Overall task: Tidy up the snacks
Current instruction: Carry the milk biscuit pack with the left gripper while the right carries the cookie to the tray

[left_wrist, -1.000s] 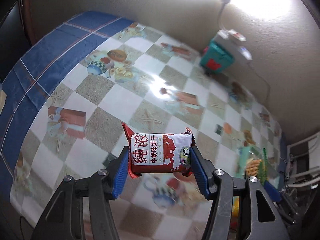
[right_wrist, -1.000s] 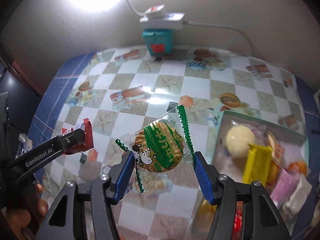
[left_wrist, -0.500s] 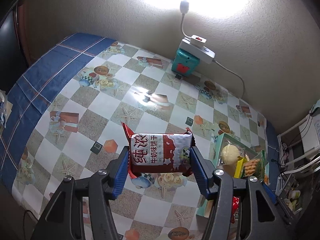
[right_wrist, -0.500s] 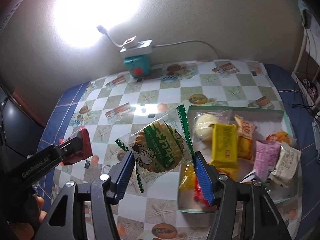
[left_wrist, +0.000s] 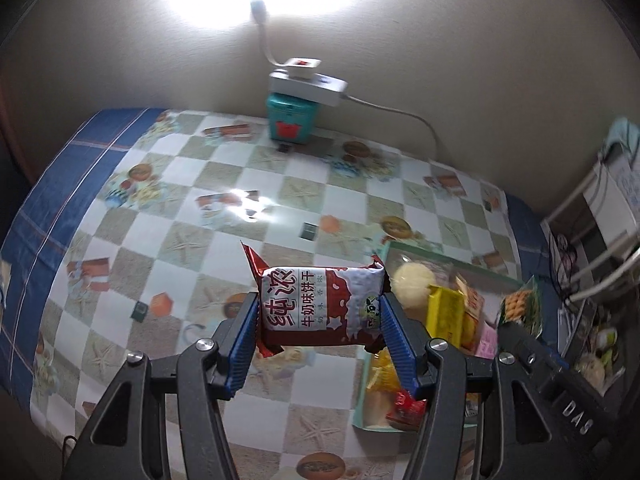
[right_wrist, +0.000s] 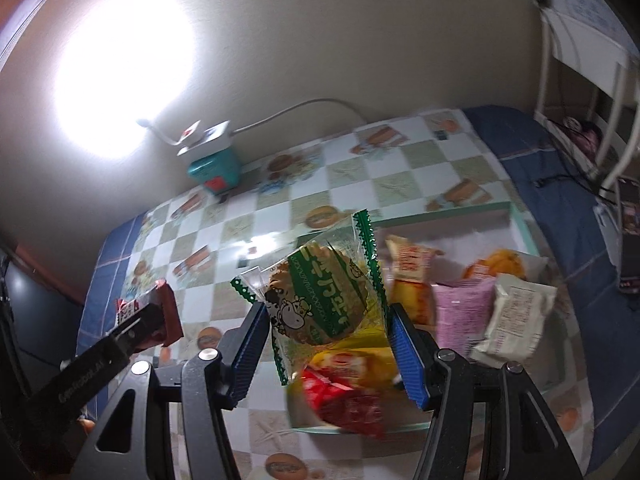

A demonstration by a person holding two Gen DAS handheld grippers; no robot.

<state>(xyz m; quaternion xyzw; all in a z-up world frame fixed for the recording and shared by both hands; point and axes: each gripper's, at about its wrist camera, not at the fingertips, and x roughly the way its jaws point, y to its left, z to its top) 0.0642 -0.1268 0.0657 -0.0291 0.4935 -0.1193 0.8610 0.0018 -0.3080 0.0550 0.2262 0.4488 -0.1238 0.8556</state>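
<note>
Beige wall (left_wrist: pixel 460 60) backs a table (left_wrist: pixel 208 208) covered in a checkered cloth with starfish and food prints and a blue border; a bright lamp glare sits at twelve o'clock in the left wrist view. Against the wall a teal box (left_wrist: pixel 293 122) carries a white power strip (left_wrist: pixel 307 85) with a cord running off toward three o'clock. At four o'clock lies a shallow green-rimmed tray (right_wrist: pixel 516 216) holding wrapped snacks: a pink packet (right_wrist: pixel 460 312), a white packet (right_wrist: pixel 516 320), an orange-yellow packet (right_wrist: pixel 410 264) and a red packet (right_wrist: pixel 344 400). The left gripper (left_wrist: pixel 319 312) clamps a red-and-white biscuit pack (left_wrist: pixel 320 304) above the cloth, beside the tray. The right gripper (right_wrist: pixel 326 320) pinches a green-edged round cracker packet (right_wrist: pixel 320 300) over the tray's near end.
</note>
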